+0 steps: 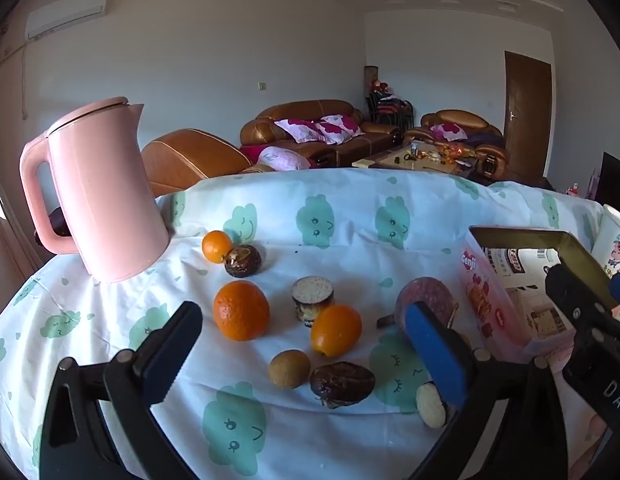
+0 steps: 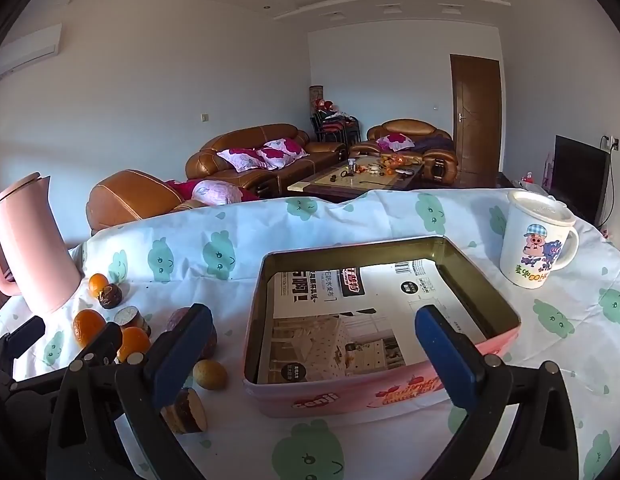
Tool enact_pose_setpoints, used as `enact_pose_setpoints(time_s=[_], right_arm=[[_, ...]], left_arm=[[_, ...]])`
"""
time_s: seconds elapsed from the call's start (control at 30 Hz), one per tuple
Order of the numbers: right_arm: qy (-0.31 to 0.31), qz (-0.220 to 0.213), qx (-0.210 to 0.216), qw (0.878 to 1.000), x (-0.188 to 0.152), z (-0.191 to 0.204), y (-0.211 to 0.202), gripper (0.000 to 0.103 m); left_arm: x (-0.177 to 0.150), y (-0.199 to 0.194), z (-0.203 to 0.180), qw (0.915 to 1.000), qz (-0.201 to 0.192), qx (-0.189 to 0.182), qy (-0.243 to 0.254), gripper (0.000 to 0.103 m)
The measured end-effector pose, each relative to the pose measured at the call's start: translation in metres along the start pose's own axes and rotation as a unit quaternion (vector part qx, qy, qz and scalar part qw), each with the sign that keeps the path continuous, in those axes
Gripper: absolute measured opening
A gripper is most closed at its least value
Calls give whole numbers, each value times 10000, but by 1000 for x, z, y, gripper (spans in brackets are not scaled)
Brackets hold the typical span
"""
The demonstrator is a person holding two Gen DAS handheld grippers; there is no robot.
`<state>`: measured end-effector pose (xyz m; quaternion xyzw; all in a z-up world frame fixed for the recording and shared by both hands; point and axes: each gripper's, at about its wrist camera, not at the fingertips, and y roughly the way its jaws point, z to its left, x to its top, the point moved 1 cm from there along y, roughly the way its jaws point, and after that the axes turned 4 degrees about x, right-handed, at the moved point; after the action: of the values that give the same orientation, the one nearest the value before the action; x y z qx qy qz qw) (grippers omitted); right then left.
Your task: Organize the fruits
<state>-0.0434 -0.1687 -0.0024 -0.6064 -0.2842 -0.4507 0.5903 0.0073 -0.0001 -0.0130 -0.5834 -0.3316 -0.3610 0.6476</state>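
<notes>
Several fruits lie on the cloud-print cloth: a large orange, a smaller orange, a small orange at the back, a tan round fruit, dark wrinkled fruits and a purple one. My left gripper is open and empty, low over the fruits. The pink tin stands open, with only a printed sheet inside. My right gripper is open and empty, just in front of the tin. The oranges show left in the right wrist view.
A pink kettle stands at the table's back left. A white cartoon mug stands behind the tin on the right. Cut brown pieces lie among the fruit. Sofas and a coffee table are beyond the table's far edge.
</notes>
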Motion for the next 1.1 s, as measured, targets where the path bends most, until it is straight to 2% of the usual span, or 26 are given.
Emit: enact_pose_setpoints(time_s=[1.1], right_arm=[[-48,39,1,10000,1,0,1,102]], left_arm=[[1,1,1,10000,38,-27,-29,103]])
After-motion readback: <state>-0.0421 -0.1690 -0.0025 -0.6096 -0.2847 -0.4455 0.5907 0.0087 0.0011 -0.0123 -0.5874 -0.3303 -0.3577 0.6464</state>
